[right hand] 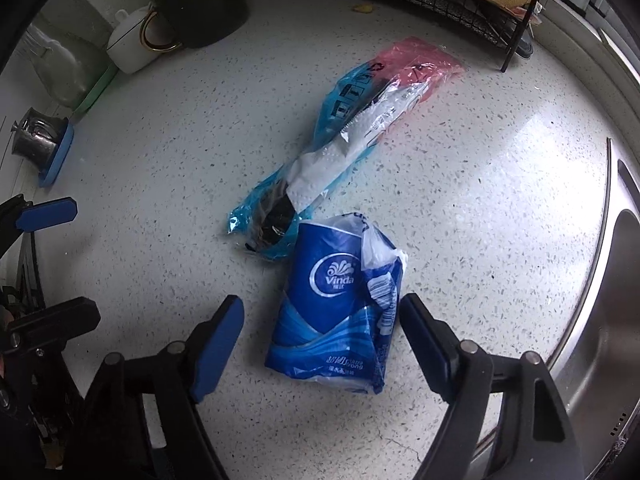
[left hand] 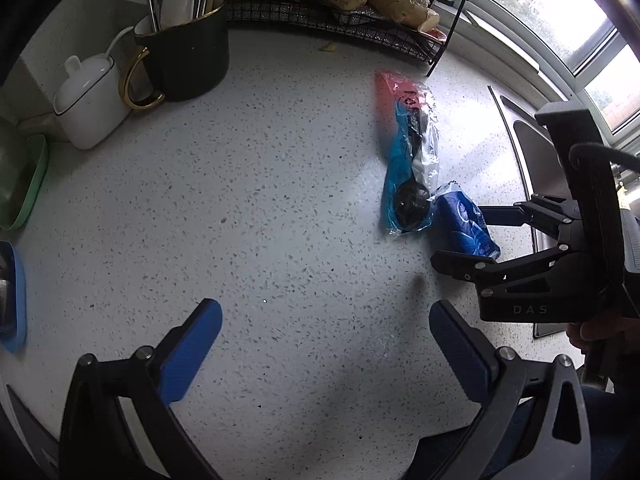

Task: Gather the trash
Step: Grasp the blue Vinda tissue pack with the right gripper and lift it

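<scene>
Trash: tissue pack (right hand: 336, 308) on counter (right hand: 480, 208), touching long wrapper (right hand: 344, 140).
Right gripper (right hand: 322, 322): jaws apart, straddling pack, along its length.
Left gripper (left hand: 326, 330): apart, empty, farther off.

"Vinda" stands in white on the blue tissue wrapper (right hand: 336, 308), lower centre of the right wrist view. "DAS" marks the right gripper (left hand: 464, 240) body, right edge of the left wrist view.

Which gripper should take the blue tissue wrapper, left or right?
Right. The right gripper already straddles the blue tissue wrapper, jaws open and pads clear of it. The left gripper hangs open over bare countertop, off to the side of it.
</scene>
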Action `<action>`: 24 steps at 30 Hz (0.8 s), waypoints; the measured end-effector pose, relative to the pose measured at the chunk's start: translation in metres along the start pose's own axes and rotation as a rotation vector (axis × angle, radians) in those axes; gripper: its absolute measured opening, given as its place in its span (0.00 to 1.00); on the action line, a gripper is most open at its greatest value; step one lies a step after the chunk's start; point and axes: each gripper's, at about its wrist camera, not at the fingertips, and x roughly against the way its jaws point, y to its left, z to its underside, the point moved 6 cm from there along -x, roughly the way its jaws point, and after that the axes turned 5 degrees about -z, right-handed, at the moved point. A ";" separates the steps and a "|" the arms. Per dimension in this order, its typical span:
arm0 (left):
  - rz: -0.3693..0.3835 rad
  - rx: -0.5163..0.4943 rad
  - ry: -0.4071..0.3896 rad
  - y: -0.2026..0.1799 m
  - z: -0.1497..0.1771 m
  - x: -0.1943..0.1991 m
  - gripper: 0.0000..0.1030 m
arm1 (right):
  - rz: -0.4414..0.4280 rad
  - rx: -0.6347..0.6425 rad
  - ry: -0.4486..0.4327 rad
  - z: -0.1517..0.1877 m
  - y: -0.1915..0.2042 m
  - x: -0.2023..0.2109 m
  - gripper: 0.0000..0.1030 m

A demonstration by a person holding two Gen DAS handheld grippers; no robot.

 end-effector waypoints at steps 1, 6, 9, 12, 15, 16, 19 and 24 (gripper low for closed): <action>-0.004 0.002 0.000 0.000 0.000 0.000 1.00 | 0.017 0.015 0.000 -0.001 0.001 0.001 0.63; -0.001 0.001 -0.003 -0.001 0.001 0.001 1.00 | 0.067 0.084 0.024 -0.003 0.009 0.002 0.52; 0.005 -0.012 -0.008 -0.007 0.000 0.002 1.00 | 0.061 0.089 0.044 -0.003 0.015 0.001 0.47; 0.002 -0.026 -0.009 -0.012 0.000 0.002 1.00 | 0.059 0.080 0.022 -0.001 0.017 0.003 0.41; 0.001 -0.041 -0.010 -0.017 0.001 0.004 1.00 | 0.033 0.049 0.008 0.005 0.014 0.007 0.33; 0.000 -0.045 -0.010 -0.018 0.001 0.004 1.00 | 0.018 0.040 0.003 0.006 0.014 0.008 0.31; 0.003 -0.057 -0.008 -0.022 0.002 0.005 1.00 | -0.006 0.019 -0.014 0.010 0.012 0.012 0.27; 0.018 -0.091 -0.004 -0.035 -0.006 0.003 1.00 | -0.019 -0.026 -0.043 0.017 -0.001 0.027 0.25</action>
